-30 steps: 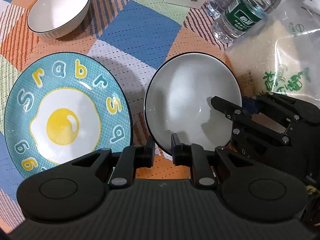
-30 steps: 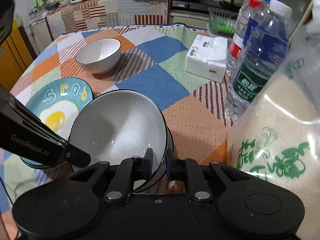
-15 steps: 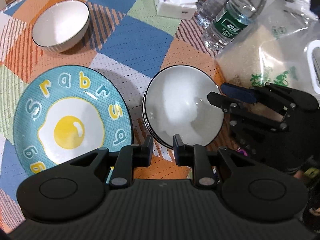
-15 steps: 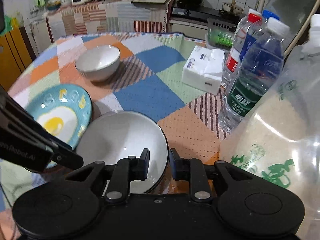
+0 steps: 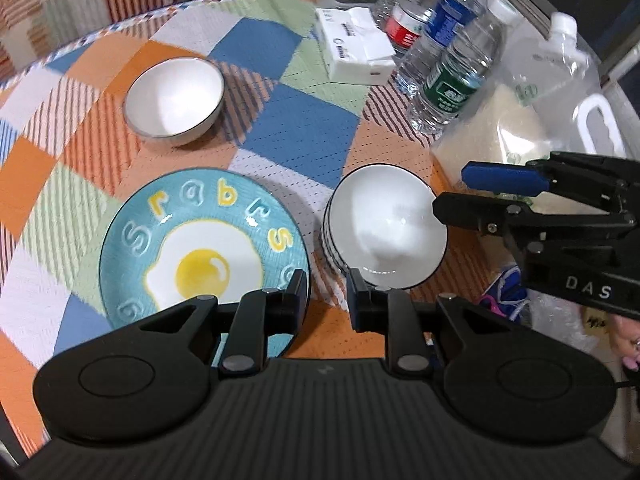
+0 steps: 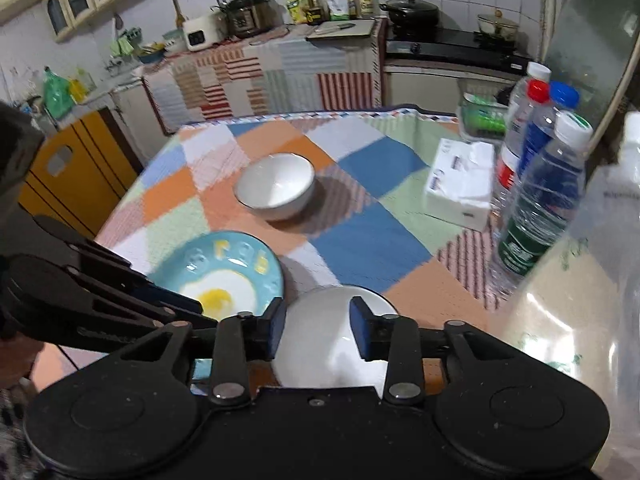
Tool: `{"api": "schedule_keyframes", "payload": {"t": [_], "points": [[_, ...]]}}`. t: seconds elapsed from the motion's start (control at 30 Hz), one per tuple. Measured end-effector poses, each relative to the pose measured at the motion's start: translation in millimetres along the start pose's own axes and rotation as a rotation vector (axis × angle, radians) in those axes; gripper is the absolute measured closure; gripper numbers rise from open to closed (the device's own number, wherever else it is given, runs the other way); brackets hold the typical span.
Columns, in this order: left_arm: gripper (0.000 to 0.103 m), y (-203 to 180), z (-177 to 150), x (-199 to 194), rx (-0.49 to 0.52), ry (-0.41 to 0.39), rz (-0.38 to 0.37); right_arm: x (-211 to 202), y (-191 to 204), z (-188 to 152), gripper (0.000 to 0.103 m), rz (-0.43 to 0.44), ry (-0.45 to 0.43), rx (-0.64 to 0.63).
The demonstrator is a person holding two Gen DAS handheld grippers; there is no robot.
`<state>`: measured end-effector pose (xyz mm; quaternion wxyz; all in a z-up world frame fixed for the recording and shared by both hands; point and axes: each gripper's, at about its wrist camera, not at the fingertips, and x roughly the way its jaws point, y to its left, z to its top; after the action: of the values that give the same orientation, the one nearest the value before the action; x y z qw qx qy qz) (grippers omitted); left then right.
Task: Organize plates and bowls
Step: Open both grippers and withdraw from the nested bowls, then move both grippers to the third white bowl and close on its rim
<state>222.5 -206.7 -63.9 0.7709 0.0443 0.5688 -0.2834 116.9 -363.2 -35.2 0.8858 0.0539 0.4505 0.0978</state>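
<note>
Both lifted off stacked bowls [image 5: 384, 236], right hand-held gripper [image 6: 316, 330] opening (empty), left hand-held gripper [image 5: 326, 300] narrowly parted, empty

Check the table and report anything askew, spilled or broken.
Nothing spilled or broken. The stacked bowls beside the egg plate sit tilted, the top one leaning rather than nested flat. The lone bowl stands upright.
</note>
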Motion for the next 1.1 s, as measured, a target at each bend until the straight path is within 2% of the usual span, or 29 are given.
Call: {"api": "schedule_keyframes", "payload": {"t": [0.07,0.17,0.27,0.3,0.37,0.47,0.6,0.73,0.83,0.93,1.1], "points": [[0.083,8.2,2.3,-10.1,-0.025,-0.006,-0.014,-0.7,5.4,7.7,0.058,0.023,0.001,0.001],[0.081,18.9,8.3,-25.7,-0.036,-0.042,0.012,1.7,13.7,20.2,0.05,0.052,0.003,0.005],[0.078,34.2,17.1,-36.3,-0.053,-0.069,0.037,10.4,18.8,35.1,0.03,0.091,0.019,0.029],[0.077,39.8,20.1,-38.1,-0.055,-0.077,0.047,15.1,19.9,41.4,0.03,0.102,0.024,0.042],[0.069,49.5,24.1,-38.9,-0.04,-0.121,0.079,28.0,21.7,54.5,0.03,0.118,0.038,0.071],[0.068,71.2,26.0,-31.4,-0.039,-0.196,0.136,50.3,21.8,69.8,0.03,0.163,0.045,0.118],[0.066,113.9,33.1,-12.7,-0.135,-0.251,0.134,83.6,22.5,84.2,0.031,0.174,0.038,0.158],[0.062,149.5,43.4,4.1,-0.221,-0.339,0.133,123.3,20.3,98.3,0.031,0.164,0.062,0.189],[0.06,169.0,53.2,19.5,-0.27,-0.384,0.134,150.7,16.0,106.8,0.038,0.157,0.066,0.228],[0.059,182.6,62.1,35.9,-0.313,-0.407,0.113,180.7,11.5,111.8,0.042,0.125,0.059,0.262],[0.059,190.9,72.4,67.4,-0.35,-0.377,0.101,223.2,2.4,111.4,0.047,0.05,0.067,0.31]]}}
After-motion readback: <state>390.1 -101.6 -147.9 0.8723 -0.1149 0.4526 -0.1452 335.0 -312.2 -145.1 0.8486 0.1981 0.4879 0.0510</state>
